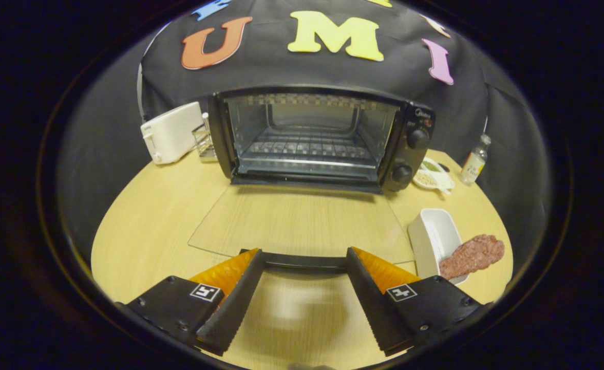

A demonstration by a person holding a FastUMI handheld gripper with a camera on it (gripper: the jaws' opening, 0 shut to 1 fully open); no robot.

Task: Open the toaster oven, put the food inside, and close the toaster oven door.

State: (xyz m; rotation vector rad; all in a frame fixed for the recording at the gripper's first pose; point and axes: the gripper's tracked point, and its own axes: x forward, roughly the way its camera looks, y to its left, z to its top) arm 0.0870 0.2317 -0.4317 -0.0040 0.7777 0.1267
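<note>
Wooden tabletop (153, 216) under me; my tongs (304, 259) sit low and level, released, fingers spread wide, tips at the handle (304, 262) of the flat-open glass door (297, 221). Beyond stands the toaster oven (322, 139) (rack bare). Ahead-right, meat (471, 255) overhangs a white dish (430, 236).

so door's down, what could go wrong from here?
1. The black-framed glass oven door lies flat; the open hand-held gripper sits at its dark door handle and could snag it on lifting away.
2. The reddish meat patty overhangs the white rectangular dish; it might slip off when grasped.
</note>
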